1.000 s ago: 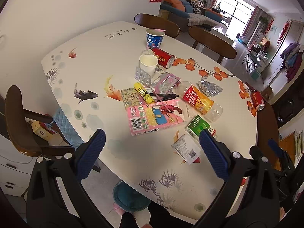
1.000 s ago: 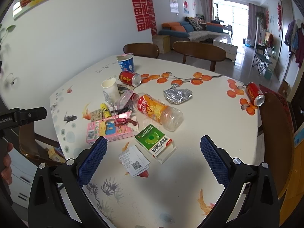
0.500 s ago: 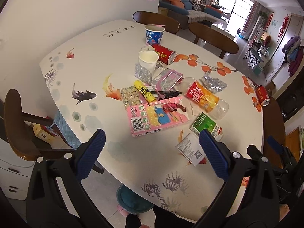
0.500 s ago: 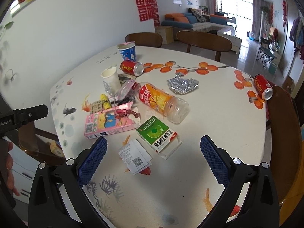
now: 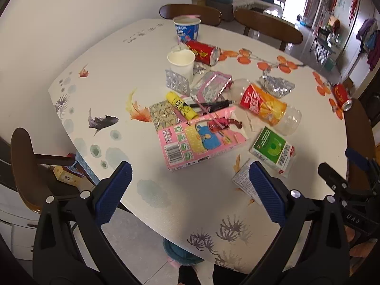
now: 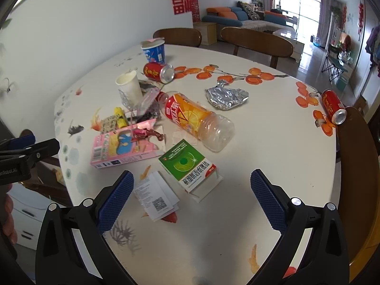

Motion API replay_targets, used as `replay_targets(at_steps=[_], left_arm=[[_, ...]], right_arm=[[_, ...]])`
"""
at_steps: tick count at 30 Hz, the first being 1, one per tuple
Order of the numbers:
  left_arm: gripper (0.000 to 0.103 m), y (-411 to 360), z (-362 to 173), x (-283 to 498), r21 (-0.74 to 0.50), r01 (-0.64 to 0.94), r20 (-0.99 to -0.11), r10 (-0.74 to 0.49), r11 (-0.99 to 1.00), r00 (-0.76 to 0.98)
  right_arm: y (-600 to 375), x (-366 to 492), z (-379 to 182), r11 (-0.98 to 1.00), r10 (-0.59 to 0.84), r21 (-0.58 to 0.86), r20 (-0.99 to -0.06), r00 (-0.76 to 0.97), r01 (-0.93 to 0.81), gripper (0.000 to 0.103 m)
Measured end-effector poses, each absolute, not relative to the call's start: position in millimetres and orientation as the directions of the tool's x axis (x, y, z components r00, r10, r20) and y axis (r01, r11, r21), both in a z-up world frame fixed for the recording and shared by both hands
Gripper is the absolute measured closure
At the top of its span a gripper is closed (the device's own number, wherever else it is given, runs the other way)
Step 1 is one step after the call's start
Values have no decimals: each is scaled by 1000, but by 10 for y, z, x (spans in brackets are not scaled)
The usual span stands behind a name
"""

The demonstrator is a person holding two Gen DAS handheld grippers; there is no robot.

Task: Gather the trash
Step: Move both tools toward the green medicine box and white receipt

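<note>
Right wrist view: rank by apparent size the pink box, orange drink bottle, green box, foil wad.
1. orange drink bottle
2. pink box and green box: look alike, and the green one lies nearer the camera, so unranked.
3. foil wad, though farthest away.

Tabletop [image 6: 273, 142]: bottle [image 6: 197, 121] lying centre; foil [image 6: 225, 97] behind it; flat carton [image 6: 125, 150] left; box [image 6: 190, 166] near; leaflet [image 6: 155, 196] nearest; lone can [image 6: 333, 106] far right.

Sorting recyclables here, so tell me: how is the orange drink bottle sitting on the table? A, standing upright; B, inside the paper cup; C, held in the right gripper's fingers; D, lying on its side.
D: the orange drink bottle lies on its side on the table, beside the green box.
</note>
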State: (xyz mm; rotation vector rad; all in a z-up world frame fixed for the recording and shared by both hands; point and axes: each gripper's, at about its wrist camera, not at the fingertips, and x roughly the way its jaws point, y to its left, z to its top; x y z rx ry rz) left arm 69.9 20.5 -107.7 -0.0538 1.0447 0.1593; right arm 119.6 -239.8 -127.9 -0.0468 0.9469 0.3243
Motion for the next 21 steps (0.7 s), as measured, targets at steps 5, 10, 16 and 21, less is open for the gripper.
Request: replay_targets(at_steps=[5, 10, 16, 21], left_arm=[[6, 170, -1199, 769, 36, -134, -883, 94, 990, 460], [6, 139, -1282, 837, 78, -126, -885, 127, 989, 448], [6, 152, -1343, 926, 92, -137, -887, 143, 986, 438], [6, 151, -1385, 966, 80, -142, -893, 134, 987, 430]], right_arm=[[-2379, 1317, -1390, 949, 244, 91, -817, 522, -302, 6], [-2358, 1410, -1483, 943, 244, 82, -829, 503, -322, 5], [-2339, 1499, -1565, 938, 247, 83, -842, 480, -337, 5], [-2334, 1565, -1615, 933, 249, 80, -847, 469, -350, 6]])
